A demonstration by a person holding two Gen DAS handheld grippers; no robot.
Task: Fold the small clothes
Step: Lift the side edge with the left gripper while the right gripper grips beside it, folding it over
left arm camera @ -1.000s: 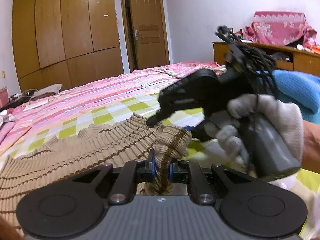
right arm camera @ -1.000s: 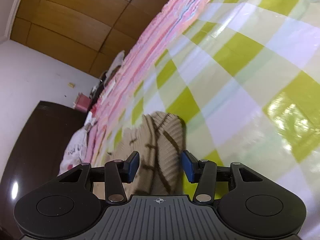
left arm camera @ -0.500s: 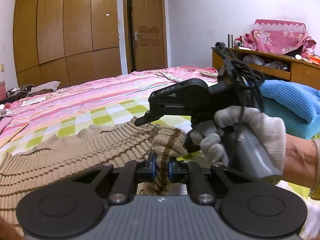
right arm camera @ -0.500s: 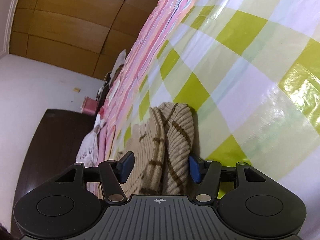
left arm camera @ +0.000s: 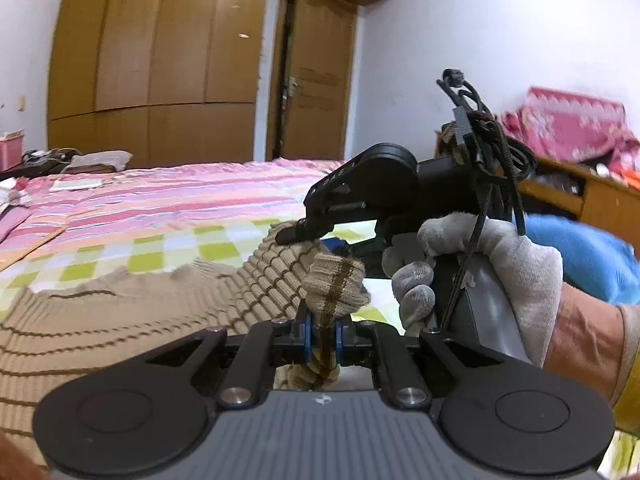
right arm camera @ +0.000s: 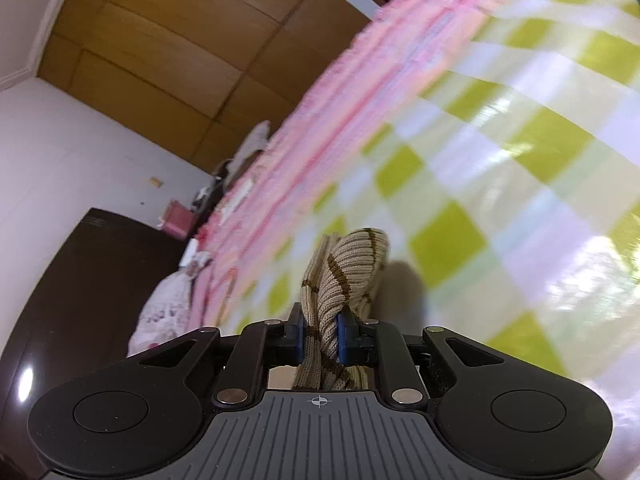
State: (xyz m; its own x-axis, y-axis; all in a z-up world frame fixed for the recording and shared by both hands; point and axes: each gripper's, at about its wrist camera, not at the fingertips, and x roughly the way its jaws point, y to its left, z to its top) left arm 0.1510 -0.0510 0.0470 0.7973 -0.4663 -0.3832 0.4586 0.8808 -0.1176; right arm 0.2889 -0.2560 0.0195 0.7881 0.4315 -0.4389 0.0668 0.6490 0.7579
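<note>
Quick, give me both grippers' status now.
Left gripper: shut on the striped knit sweater.
Right gripper: just closed, shut on the same sweater.

Ribbed knit sweater (left arm camera: 120, 320) on a glossy checked sheet (right arm camera: 500, 184).

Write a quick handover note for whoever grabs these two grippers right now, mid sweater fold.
Left gripper: shut on a bunched edge of the beige striped sweater.
Right gripper: jaws have just closed; pads now pinch another bunch of the same sweater, close beside the left one.
Sweater: mostly spread on the checked sheet, gripped edge raised.
Done: both grips taken.
Left: probably carry the held edge across to make the fold, lay it flat, release, then finish folding.
</note>
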